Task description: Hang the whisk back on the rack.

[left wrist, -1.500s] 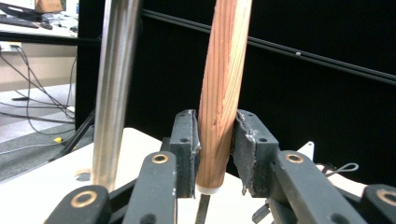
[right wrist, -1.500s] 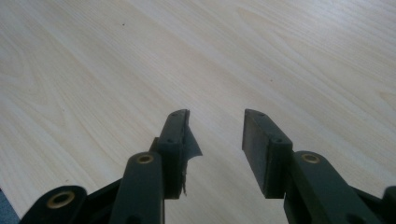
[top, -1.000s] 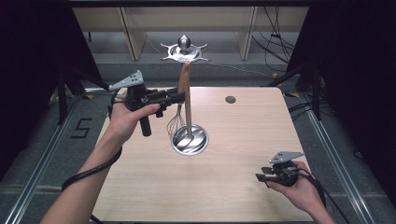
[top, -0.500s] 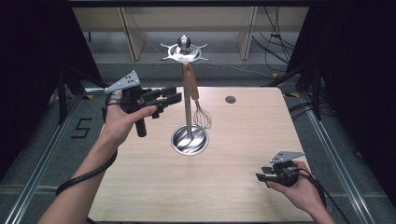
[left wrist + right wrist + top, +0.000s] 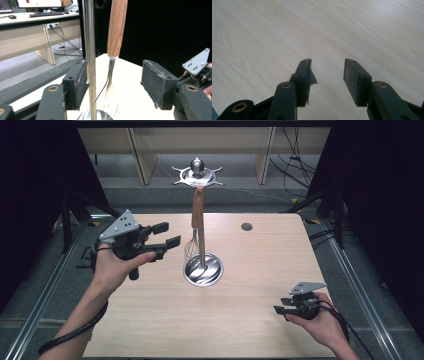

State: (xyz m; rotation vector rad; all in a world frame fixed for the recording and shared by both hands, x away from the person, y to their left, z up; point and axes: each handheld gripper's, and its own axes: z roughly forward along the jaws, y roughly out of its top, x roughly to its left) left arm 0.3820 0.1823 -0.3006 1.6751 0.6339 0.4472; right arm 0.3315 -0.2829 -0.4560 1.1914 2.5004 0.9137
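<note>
now the left tool point(image 5: 169, 234) has just opened, whisk point(image 5: 196, 222) hanging free.

High cam above table point(image 5: 150, 320); tongs cams close, low; shared whisk point(image 5: 192, 240).

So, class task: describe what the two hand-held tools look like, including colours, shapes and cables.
The left tool and the right tool are black, each with two flat dark jaws, brass-coloured pivot rivets and a grey three-cornered plate on top. A thick black cable trails from each. Both forearms are bare, with no sleeves in view.
</note>
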